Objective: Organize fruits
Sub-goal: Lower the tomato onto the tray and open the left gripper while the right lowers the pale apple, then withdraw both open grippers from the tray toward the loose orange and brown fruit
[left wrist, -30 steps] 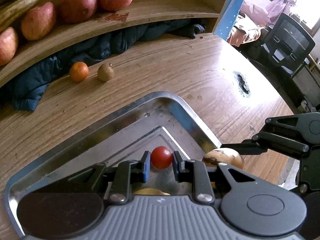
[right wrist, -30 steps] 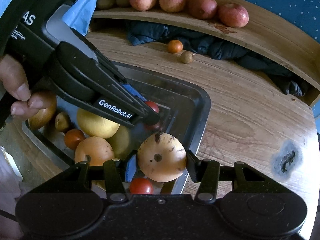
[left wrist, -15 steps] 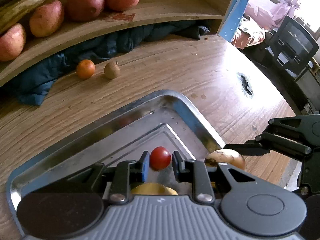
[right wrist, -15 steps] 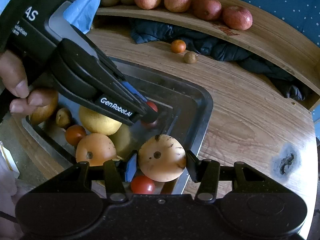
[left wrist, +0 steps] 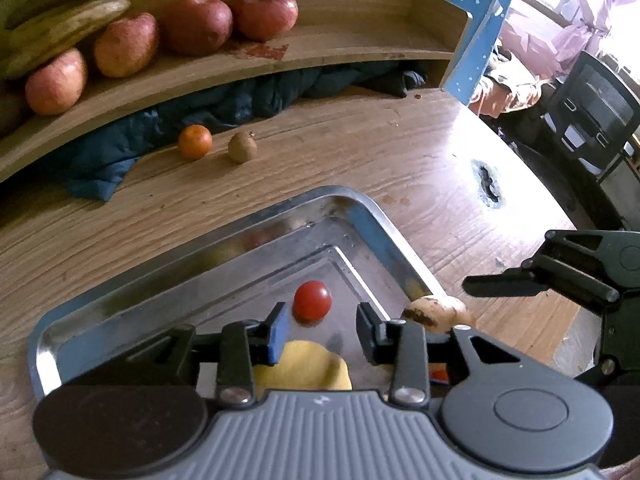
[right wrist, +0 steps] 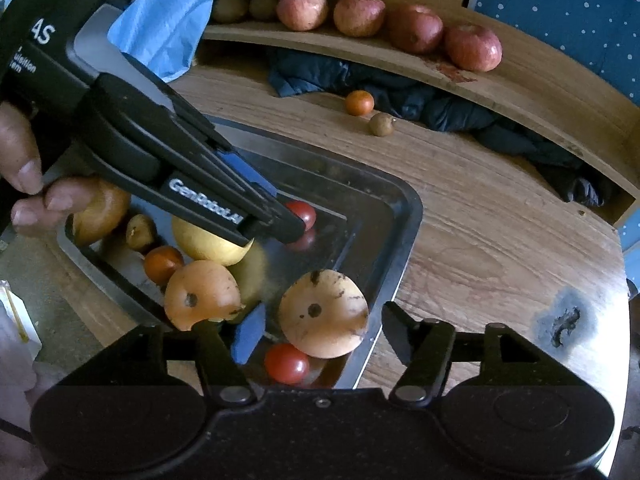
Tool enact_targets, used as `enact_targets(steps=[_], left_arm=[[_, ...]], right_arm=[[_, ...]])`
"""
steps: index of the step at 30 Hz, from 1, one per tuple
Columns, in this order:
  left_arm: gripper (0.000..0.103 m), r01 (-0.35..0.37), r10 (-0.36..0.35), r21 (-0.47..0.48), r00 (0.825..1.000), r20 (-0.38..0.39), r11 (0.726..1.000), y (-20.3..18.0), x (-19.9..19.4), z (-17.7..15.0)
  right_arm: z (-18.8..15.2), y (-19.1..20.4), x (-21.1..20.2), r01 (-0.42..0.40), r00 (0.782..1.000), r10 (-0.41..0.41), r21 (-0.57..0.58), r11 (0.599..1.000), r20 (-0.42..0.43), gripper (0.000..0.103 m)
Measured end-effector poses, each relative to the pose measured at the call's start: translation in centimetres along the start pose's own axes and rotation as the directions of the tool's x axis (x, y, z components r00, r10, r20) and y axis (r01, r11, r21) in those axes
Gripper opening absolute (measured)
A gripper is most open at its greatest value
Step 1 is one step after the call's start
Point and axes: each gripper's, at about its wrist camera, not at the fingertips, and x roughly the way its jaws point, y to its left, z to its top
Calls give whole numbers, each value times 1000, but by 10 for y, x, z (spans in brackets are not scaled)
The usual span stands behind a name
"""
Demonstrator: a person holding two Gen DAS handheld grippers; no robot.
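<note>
Left gripper jaws opening, cherry tomato between pads, untouched, resting on metal tray. Right gripper jaws opening around spotted pear, pads clear: both apparently releasing fruit into tray.

Red cherry tomato, spotted tan round fruit, resting in steel tray

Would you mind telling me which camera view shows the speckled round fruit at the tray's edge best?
The right wrist view: the speckled round fruit sits whole and close between that gripper's fingers, inside the metal tray. The left wrist view shows only its top, the rest hidden behind a gripper finger.
</note>
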Motion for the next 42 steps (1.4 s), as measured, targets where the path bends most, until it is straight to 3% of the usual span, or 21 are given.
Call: enact_targets(steps=[4,9,11,21,29,42], left_arm=[[51,-17,18,-31,999,27,999,0,-14,-6],[82,-64,67,-39,994,86,997,-1,-38,-19],[87,-92,95,-34,990,109,995,-1,-49,-27],[98,-130,140,-77,981,135,988,14,-88,-70],[100,-166,167,-29,984,67,986,27,-102,-100],[102,-196,198,-75,980,17,978,60,-107,-108]], right_arm=[[-5,-2,-9,-7,1000,7,5,1000,15,83],[-10,-7,-20,-31,999,30,16,999,35,95],[-13,-9,-24,-40,998,39,11,999,41,97],[-21,-11,-32,-85,996,85,-18,996,35,102],[-18,-5,-29,-107,994,109,-63,992,19,102],[-7,0,-22,-109,994,111,-81,991,9,102]])
